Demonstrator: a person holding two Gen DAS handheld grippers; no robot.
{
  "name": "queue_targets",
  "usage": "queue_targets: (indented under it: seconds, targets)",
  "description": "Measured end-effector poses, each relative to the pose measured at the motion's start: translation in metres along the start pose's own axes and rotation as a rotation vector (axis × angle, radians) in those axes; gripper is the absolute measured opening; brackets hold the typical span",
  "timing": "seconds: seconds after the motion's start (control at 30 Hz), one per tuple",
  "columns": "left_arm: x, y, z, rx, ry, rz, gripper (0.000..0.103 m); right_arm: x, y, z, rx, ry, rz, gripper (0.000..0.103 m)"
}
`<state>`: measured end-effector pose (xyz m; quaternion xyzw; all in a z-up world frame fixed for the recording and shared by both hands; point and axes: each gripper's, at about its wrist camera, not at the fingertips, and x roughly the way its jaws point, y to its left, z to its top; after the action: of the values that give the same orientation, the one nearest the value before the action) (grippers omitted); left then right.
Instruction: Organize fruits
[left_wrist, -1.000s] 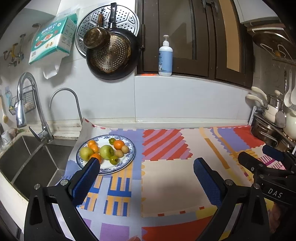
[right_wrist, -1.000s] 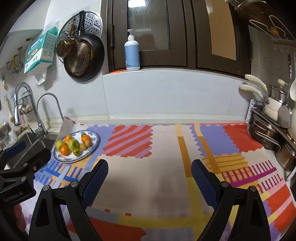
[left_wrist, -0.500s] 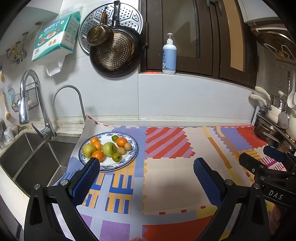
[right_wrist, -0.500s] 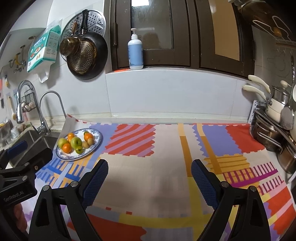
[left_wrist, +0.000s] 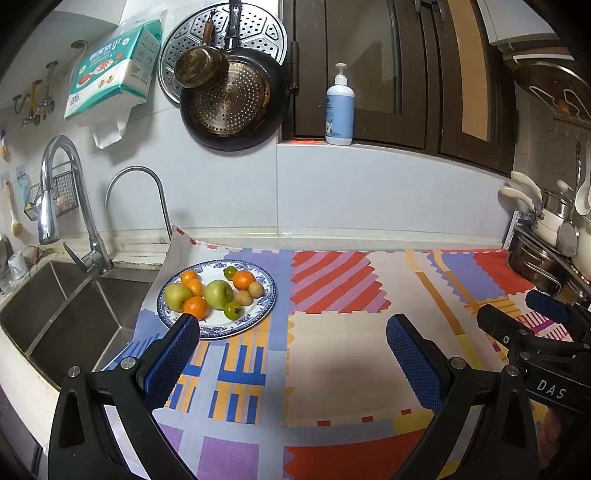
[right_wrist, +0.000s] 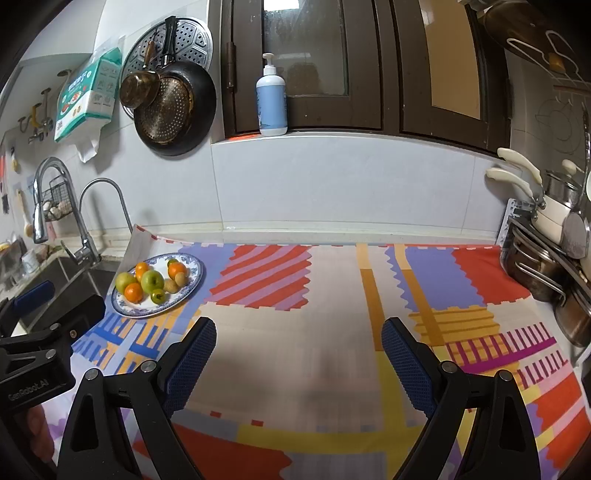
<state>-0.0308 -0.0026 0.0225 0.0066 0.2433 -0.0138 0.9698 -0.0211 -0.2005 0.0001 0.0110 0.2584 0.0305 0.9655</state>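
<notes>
Your grippers wait, jaws wide, empty.
Left (left_wrist: 291, 332), right (right_wrist: 297, 334); fruit plate (left_wrist: 258, 314) near the counter's left edge.

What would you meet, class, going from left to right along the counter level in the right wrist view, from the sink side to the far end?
Tall faucet → plate of fruit → striped red patch of the mat → orange stripe → stacked pots.

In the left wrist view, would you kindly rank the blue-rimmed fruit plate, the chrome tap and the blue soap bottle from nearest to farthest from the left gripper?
From the left gripper:
1. Blue-rimmed fruit plate, just ahead of its left finger.
2. Chrome tap, farther left at the sink.
3. Blue soap bottle, up on the window ledge.
</notes>
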Motion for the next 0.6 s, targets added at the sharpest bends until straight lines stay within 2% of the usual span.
queue_targets:
  seconds: [0.6]
  targets:
    - [0.0038,-0.0004,0.0001,0.001,0.008,-0.003,0.103,0.0047,-0.0007,0.0002,-0.003,0.006,0.001,0.092]
